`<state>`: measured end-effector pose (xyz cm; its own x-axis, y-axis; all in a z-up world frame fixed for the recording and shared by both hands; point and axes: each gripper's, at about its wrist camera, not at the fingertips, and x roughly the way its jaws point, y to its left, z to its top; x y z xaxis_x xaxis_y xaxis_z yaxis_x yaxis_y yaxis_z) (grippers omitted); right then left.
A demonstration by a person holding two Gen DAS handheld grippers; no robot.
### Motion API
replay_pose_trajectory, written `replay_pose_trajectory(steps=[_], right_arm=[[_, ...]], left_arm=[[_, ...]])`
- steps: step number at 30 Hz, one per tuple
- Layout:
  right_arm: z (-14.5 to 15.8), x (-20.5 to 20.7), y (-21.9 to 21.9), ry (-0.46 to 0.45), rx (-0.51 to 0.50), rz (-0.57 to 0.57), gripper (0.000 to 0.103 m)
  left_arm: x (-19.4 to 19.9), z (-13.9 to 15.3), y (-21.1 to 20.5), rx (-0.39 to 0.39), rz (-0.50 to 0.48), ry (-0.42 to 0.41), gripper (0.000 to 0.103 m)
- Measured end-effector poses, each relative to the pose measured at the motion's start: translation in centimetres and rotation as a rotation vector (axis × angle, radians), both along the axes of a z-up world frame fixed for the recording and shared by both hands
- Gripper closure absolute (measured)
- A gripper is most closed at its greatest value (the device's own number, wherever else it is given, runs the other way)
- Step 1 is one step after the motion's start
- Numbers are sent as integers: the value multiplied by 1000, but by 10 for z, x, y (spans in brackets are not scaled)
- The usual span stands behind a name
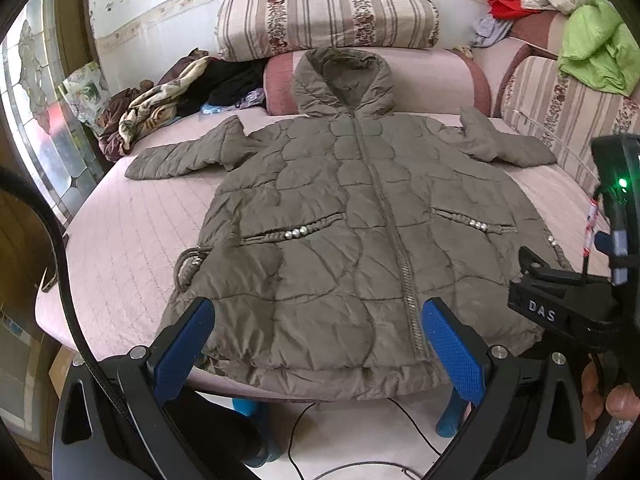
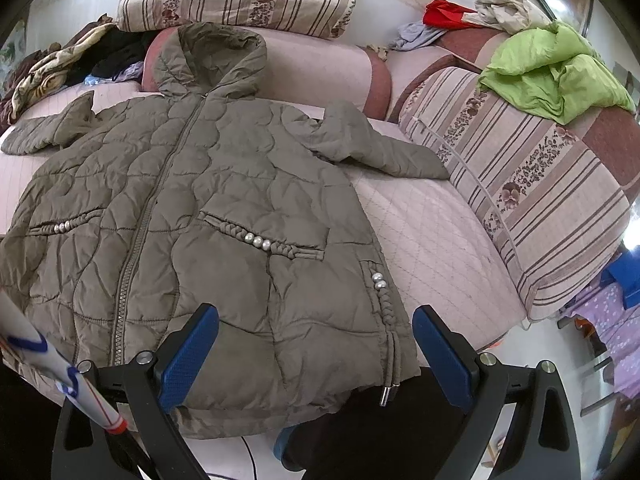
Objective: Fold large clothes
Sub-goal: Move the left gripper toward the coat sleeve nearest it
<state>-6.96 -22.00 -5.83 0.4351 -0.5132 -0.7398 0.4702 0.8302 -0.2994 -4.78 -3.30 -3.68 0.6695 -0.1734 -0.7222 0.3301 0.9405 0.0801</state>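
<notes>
An olive quilted hooded jacket (image 1: pixel 340 216) (image 2: pixel 192 208) lies flat, zipped, front up on a pink bed, sleeves spread to both sides, hood toward the pillows. My left gripper (image 1: pixel 318 340) hovers open over the hem, left of the zipper's lower end, holding nothing. In the left wrist view the right gripper's black body (image 1: pixel 568 296) shows at the right edge of the jacket. My right gripper (image 2: pixel 316 344) stands open above the jacket's lower right corner, near the drawstring toggle (image 2: pixel 386 394), with nothing between its blue pads (image 2: pixel 188 356).
The pink quilted bed cover (image 1: pixel 120 240) (image 2: pixel 432 248) carries striped bolsters (image 1: pixel 324 12) (image 2: pixel 532 208) at the back and right. Piles of clothes (image 1: pixel 168 96) sit at back left; a green garment (image 2: pixel 560 76) lies on the right bolster. A cable (image 1: pixel 304 432) trails on the floor.
</notes>
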Motion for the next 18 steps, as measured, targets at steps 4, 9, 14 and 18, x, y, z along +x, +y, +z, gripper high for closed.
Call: replay_pose_trajectory(steps=[4, 9, 14, 18], right_arm=[[-2, 6, 4, 12, 0, 12, 4], [-4, 13, 10, 26, -4, 30, 4], [-4, 23, 18, 40, -1, 54, 4], [-2, 30, 25, 45, -4, 73, 4]], left_arm=[[13, 0, 7, 17, 40, 3, 0], [30, -1, 21, 22, 92, 14, 0], [44, 0, 31, 37, 127, 8, 0], [54, 1, 42, 34, 154, 9, 0]])
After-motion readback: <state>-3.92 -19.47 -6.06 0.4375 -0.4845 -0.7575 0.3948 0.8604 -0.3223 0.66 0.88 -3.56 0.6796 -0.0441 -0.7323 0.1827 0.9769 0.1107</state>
